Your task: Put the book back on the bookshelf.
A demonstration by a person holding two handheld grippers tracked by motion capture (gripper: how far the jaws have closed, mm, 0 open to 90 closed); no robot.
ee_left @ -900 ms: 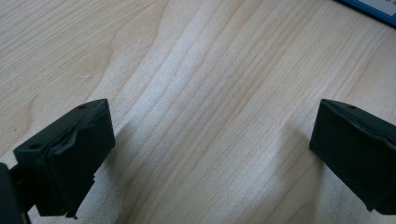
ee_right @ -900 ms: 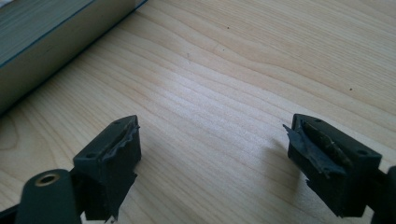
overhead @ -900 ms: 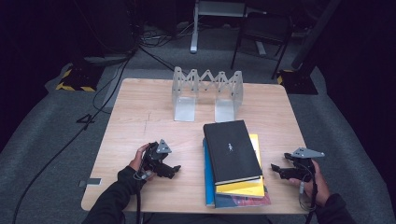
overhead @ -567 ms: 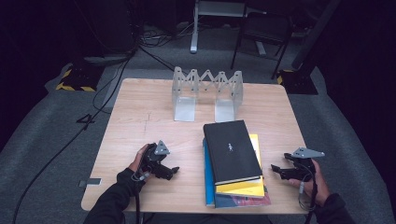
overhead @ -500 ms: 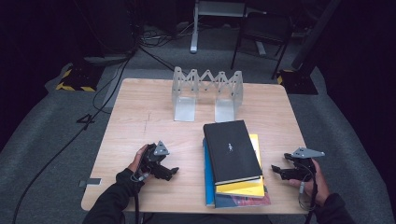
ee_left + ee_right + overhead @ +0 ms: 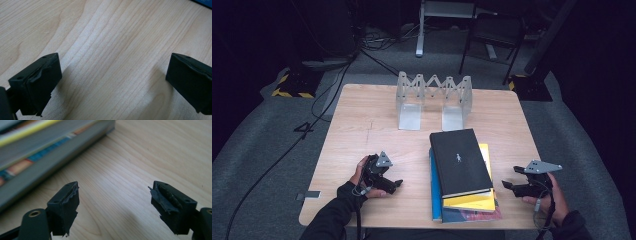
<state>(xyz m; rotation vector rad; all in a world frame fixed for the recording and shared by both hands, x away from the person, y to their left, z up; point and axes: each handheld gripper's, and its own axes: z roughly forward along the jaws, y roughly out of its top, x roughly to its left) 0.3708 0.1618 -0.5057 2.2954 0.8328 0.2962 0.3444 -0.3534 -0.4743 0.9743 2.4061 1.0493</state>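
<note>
Spreading under both your hands, the wooden table (image 6: 377, 125) carries a metal folding book rack (image 6: 434, 97) at its far side and, nearer you, a stack of books (image 6: 462, 175) with a black book (image 6: 459, 162) on top of yellow and blue ones. That stack lies between your two tools, clear of both. Your left tongs (image 6: 394, 186) rest low on the table near the stack's left edge, jaws spread wide over bare wood, gripping nothing. Your right tongs (image 6: 508, 185) sit just beside the stack's right edge, pointing at it, also wide apart and empty.
</note>
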